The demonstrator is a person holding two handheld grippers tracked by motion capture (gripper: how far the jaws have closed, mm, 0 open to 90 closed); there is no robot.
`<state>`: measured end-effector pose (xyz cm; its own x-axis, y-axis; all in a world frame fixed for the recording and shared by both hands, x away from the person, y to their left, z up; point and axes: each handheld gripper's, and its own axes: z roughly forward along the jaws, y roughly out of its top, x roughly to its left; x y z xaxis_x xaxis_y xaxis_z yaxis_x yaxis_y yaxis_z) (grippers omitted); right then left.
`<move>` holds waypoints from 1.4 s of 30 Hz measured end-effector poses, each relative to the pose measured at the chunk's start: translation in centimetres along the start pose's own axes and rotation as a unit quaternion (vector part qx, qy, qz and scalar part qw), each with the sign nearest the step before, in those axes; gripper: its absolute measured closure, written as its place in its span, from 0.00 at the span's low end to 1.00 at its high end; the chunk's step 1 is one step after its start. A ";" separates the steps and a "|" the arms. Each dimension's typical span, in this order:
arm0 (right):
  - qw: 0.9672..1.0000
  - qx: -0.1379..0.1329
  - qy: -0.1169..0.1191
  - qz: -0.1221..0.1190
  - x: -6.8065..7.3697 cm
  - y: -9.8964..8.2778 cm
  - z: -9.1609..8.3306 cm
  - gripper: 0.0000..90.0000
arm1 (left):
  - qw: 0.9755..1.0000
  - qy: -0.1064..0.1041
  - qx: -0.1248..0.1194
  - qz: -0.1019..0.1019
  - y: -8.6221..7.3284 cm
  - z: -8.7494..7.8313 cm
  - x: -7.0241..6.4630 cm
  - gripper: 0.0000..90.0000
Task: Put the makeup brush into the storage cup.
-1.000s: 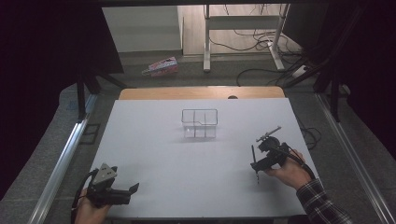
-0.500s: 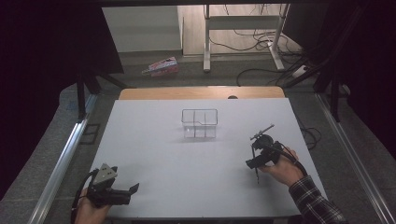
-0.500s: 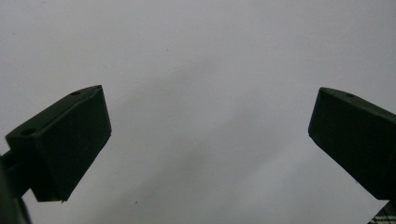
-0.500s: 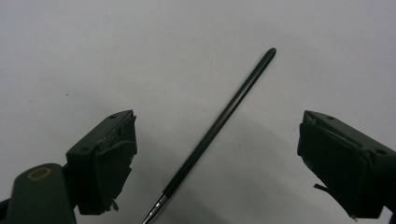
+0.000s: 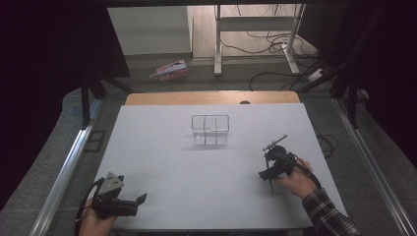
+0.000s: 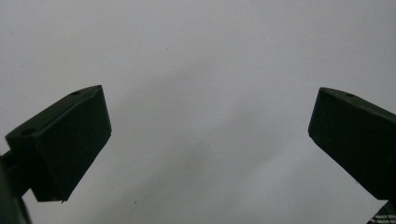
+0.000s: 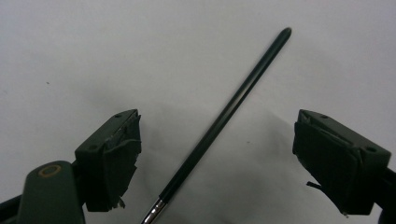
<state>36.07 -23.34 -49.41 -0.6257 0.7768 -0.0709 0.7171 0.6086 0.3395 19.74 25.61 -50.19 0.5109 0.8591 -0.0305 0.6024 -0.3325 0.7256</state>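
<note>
Black slender rod with a silver metal ferrule at its near end, seemingly a brush handle (image 5: pixel 271 185), lies flat on the white table (image 5: pixel 162 147) in the high view, right under the right gripper (image 5: pixel 268 174) near the table's right edge. That gripper is held in a hand with a plaid sleeve, and its jaws point down at the rod. The left gripper (image 5: pixel 140 199) rests low at the table's near left corner, well apart from the rod, its grey three-cornered plate on top. A clear plastic box with inner dividers (image 5: pixel 210 130) stands at mid-table, toward the far side; nothing can be made out in its compartments. On the floor beyond lies a pink-and-white carton (image 5: pixel 168 70).

From the left gripper view, the left gripper (image 6: pixel 210 126) has its two black jaws spread wide over bare white table, with nothing between them.

From the right gripper view, the right gripper (image 7: pixel 217 144) has its jaws apart, having just been closing, and the black rod (image 7: pixel 229 109) runs slantwise between them. Neither pad touches it, and the rod lies on the table with its rounded tip pointing away.
</note>
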 end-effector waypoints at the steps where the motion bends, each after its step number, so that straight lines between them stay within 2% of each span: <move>1: 1.000 0.003 -0.002 0.000 0.0 -0.1 0.1 0.17 | 1.000 0.000 0.000 0.000 0.0 0.0 0.0 0.00; 8: 1.000 0.010 0.003 0.002 -0.1 -0.4 0.6 0.18 | 1.000 0.000 -0.001 0.001 0.0 0.0 0.0 0.00; 10: 1.000 0.012 0.014 0.000 -0.1 -0.4 0.6 0.23 | 1.000 0.000 -0.001 0.001 0.0 0.0 0.0 0.00; 13: 1.000 0.014 0.016 -0.004 0.0 -0.3 0.5 0.29 | 1.000 0.000 -0.001 0.001 0.0 0.0 0.0 0.00; 18: 0.999 0.030 0.021 -0.019 0.2 -0.1 0.1 0.48 | 1.000 0.000 -0.002 0.003 0.0 0.0 -0.1 0.00; 21: 0.999 0.039 0.023 -0.018 0.2 0.0 -0.1 0.61 | 1.000 0.000 -0.002 0.003 0.0 -0.1 -0.1 0.00; 28: 0.998 0.049 0.035 0.004 -0.5 -0.3 -0.5 0.94 | 1.000 0.000 -0.003 0.003 0.0 -0.1 -0.1 0.00; 37: 0.998 0.041 0.044 0.011 -0.7 -0.6 -0.5 0.94 | 1.000 -0.002 -0.002 0.000 0.1 -0.1 -0.1 0.00; 42: 0.998 0.022 0.052 0.019 -1.1 -0.9 -1.0 0.94 | 1.000 -0.007 -0.009 -0.009 0.1 -0.1 -0.1 0.00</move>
<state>35.78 -24.87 -48.72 -0.6243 0.7801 0.0409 0.7526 0.5865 0.2993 19.73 25.48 -50.06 0.5089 0.8592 -0.0538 0.6006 -0.3095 0.7372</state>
